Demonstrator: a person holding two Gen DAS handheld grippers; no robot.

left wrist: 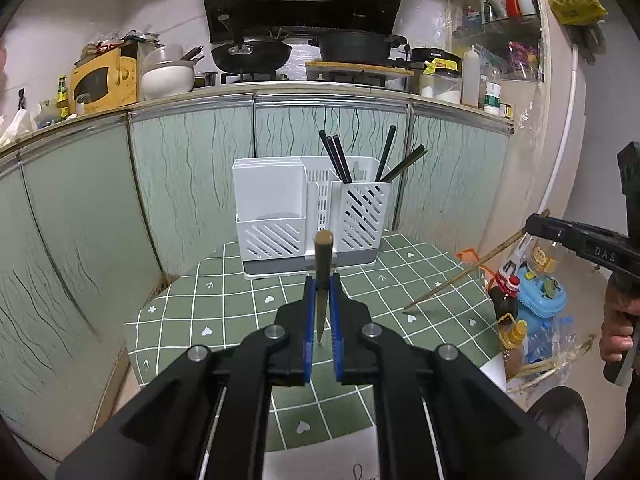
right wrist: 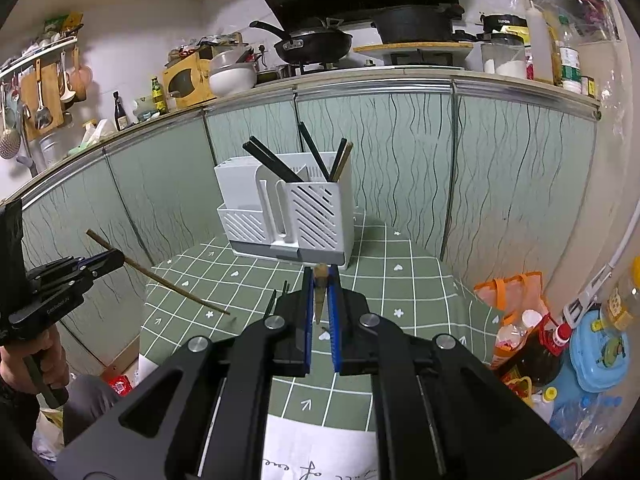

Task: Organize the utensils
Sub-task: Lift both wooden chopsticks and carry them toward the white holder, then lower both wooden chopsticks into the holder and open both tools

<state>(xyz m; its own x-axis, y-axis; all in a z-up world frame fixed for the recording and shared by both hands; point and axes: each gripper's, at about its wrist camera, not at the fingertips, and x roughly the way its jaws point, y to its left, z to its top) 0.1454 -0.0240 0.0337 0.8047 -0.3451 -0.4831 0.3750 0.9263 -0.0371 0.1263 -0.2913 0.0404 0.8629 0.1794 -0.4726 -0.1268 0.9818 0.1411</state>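
Left wrist view shows my left gripper (left wrist: 322, 280) squeezed tight on one brown chopstick (left wrist: 323, 280). The stick stands nearly straight up between the two blue pads (left wrist: 307, 320). Its thick end pokes up above the fingertips and its thin end points down toward the green table (left wrist: 240, 292). The stick is off the table.

Right wrist view shows my right gripper (right wrist: 321, 280) pinched on a second stick (right wrist: 320, 292) the same way. That one also stands up between the pads, fat end on top, thin end hanging down.

From the other side each stick looks long and slanted. I can see the right gripper's stick (left wrist: 476, 260) in the left view, tip low near the table. I can see the left gripper's stick (right wrist: 160, 276) in the right view.

A white rack (left wrist: 308, 216) stands at the back of the table, well apart from both grippers. Dark chopsticks (left wrist: 336, 158) already lean in its right cup.
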